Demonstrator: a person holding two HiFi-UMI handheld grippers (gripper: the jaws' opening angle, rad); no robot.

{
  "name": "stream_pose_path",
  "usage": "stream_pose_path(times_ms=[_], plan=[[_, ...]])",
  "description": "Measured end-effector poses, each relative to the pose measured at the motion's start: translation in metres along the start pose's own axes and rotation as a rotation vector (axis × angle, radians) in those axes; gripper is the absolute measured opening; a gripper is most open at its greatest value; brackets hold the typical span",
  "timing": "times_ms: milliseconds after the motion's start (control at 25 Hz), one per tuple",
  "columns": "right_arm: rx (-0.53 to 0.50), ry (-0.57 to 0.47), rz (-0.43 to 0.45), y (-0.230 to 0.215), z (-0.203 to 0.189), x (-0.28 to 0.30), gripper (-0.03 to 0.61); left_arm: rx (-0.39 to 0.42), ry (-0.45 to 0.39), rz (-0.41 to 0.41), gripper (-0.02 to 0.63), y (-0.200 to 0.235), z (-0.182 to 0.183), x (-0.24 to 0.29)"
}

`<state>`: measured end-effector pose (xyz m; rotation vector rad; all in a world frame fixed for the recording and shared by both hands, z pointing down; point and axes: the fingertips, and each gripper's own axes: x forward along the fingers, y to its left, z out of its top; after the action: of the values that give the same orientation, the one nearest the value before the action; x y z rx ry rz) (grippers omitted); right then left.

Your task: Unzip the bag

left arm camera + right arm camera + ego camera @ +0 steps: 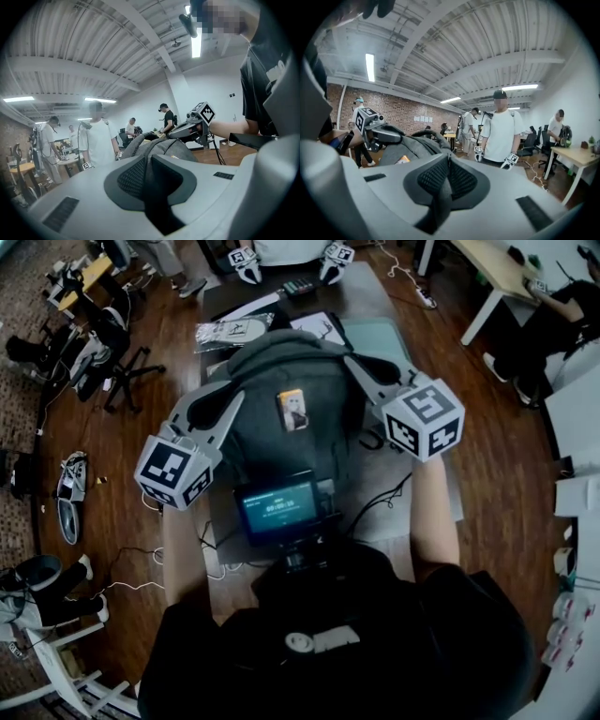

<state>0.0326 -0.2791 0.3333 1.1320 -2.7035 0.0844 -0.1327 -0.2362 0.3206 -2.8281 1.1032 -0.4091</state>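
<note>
- Bag — a grey backpack resting on the table, long axis running away from the person, between both tools.
- Left gripper is clamped on a fold of its left flank.
- Right gripper — jaws pressed together at the bag's right shoulder; no zip pull can be made out there.

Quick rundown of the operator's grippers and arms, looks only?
Both the left gripper and right gripper are light grey, with two tapered jaws and black textured pads. Each carries a white cube printed with black square markers. The person wears a black short-sleeved shirt; forearms are bare.
</note>
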Motion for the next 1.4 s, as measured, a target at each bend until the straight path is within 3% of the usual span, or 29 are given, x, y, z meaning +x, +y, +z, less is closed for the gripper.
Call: stream_pose_path(times_ms=[400, 1040, 1400], plan=[[0.076, -0.022, -0.001, -0.004, -0.015, -0.007, 0.029, -0.001, -0.013, 0.001, 0.049, 0.001, -0.001, -0.004], [0.198, -0.027, 0.087, -0.008, -0.028, -0.026, 0.031, 0.006, -0.028, -0.046, 0.044, -0.011, 0.004, -0.007], [0.376, -0.082, 0.159, -0.008, -0.013, -0.016, 0.017, 0.048, -0.083, -0.104, 0.043, -0.024, 0.011, -0.016]])
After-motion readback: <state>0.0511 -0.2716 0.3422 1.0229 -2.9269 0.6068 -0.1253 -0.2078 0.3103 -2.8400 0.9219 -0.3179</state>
